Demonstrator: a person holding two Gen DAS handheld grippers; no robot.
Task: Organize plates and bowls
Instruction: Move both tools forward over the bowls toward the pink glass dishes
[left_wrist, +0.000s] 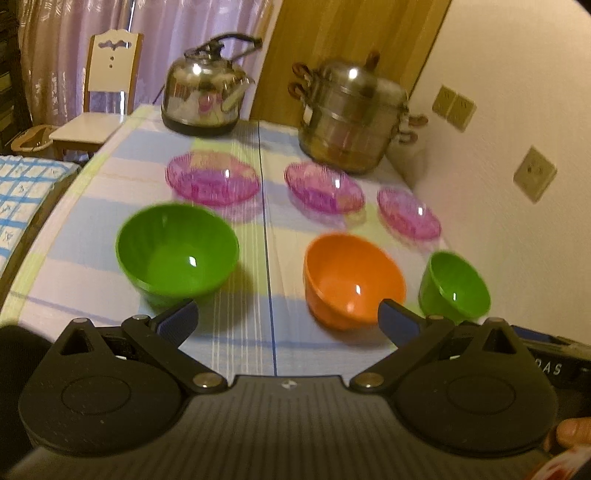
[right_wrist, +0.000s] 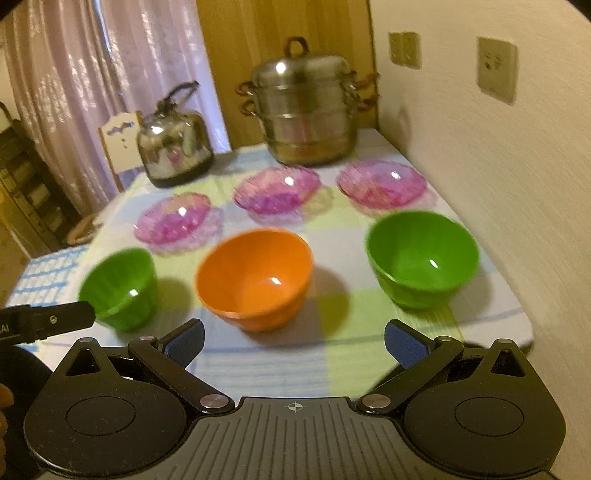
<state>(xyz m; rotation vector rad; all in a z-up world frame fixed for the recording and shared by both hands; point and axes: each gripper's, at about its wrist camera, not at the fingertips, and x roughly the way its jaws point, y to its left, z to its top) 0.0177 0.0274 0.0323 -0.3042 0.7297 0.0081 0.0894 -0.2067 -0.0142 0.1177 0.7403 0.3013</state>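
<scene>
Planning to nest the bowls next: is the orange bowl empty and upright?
Yes, empty and upright. The orange bowl sits mouth-up on the tablecloth, with only bare orange interior and a light glint showing inside.

Pretty lived-in room. Pale lilac curtains (left_wrist: 66, 55) fill the 10 to 12 o'clock stretch, with a white-and-wood chair (left_wrist: 107, 92) in front of them at about 10. A wooden door panel (left_wrist: 340, 37) stands at 12. Off at 2 to 3 o'clock is a cream wall (left_wrist: 517, 110) with beige sockets (left_wrist: 534, 174) (a few of them). The table wears a pastel checked cloth (left_wrist: 92, 258), blue, green and white.
</scene>
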